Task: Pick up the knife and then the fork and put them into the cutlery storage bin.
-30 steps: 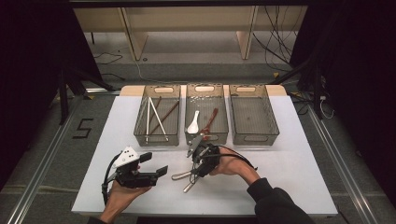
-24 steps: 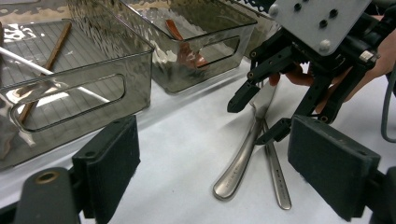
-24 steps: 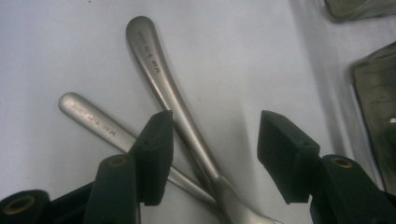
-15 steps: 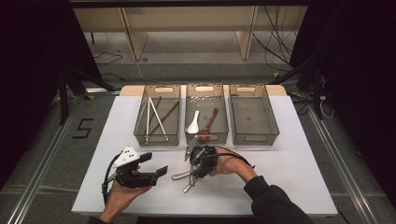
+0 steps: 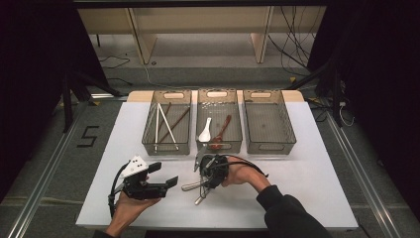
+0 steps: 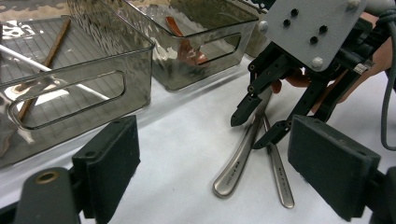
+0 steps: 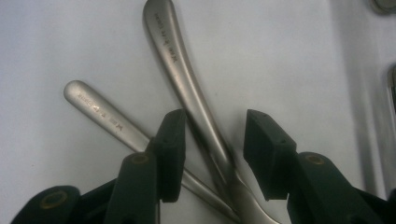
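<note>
Two metal utensils lie crossed on the white table (image 5: 307,178): a wide handle (image 7: 180,65) (image 6: 236,163) (image 5: 190,186) and a thinner handle (image 7: 98,109) (image 6: 280,177) (image 5: 200,198). My right gripper (image 7: 212,154) (image 5: 202,181) (image 6: 257,126) points down over them. Its jaws have just been closing and straddle the wide handle, with a small gap still on each side of it. My left gripper (image 5: 163,174) (image 6: 219,163) lies to the left, open, with nothing in its grip, aimed toward the utensils.
Three smoky clear bins stand in a row at the back. The left bin (image 5: 166,150) holds chopsticks (image 5: 163,124). A white spoon (image 5: 204,131) and a brown spoon (image 5: 221,131) lie in the middle bin (image 5: 219,148). The right bin (image 5: 270,148) holds nothing.
The right gripper has shifted slightly over the crossed utensils. The left gripper has not moved.
</note>
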A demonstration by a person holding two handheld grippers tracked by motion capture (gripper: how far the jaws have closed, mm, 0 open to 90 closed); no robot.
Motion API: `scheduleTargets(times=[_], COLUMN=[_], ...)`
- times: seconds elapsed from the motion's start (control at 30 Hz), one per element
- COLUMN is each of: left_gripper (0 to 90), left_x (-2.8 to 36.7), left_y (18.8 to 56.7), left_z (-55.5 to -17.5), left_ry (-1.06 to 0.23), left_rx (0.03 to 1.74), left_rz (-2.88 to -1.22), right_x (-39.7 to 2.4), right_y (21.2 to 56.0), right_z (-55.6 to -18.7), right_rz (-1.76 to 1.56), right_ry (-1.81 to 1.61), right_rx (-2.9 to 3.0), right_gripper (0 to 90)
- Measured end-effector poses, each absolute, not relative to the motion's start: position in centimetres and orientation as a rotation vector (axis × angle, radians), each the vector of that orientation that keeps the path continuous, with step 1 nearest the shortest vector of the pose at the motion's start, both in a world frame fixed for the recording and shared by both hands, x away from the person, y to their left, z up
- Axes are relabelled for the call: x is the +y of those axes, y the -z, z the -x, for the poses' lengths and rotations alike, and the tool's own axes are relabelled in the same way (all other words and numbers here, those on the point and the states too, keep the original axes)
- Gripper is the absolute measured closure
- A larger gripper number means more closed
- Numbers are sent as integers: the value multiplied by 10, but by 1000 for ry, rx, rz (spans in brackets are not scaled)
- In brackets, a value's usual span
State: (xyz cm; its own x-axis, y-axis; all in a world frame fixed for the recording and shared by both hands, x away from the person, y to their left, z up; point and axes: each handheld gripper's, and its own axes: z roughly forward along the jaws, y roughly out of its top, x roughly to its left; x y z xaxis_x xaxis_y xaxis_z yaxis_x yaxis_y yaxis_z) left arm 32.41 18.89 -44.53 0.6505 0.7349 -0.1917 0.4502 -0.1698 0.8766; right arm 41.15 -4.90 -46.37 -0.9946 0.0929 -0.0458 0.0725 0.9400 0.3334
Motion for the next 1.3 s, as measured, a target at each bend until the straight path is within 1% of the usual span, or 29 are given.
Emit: scheduleTargets(times=[0.17, 0.33, 0.63, 0.83, 1.07, 1.3], left_gripper=[163, 163, 163, 163, 164, 164], left_x=[189, 189, 189, 190, 190, 190], left_y=[445, 445, 446, 445, 445, 445], left_z=[-324, -324, -324, -324, -324, -324], left_ry=[-338, -338, -340, -341, -342, -340], left_rx=[949, 951, 953, 954, 955, 955], left_rz=[-1812, -1813, -1812, -1814, -1811, -1814], right_x=[-47, -46, -44, -39, -38, -37], right_y=[464, 463, 463, 462, 462, 460], right_z=[-411, -411, -412, -412, -412, -411], right_rz=[-132, -158, -143, -128, -131, -130], right_ry=[-497, -488, -463, -407, -413, -395], right_rx=[3038, 3048, 3061, 3074, 3072, 3083], right_gripper=[612, 650, 670, 716, 732, 798])
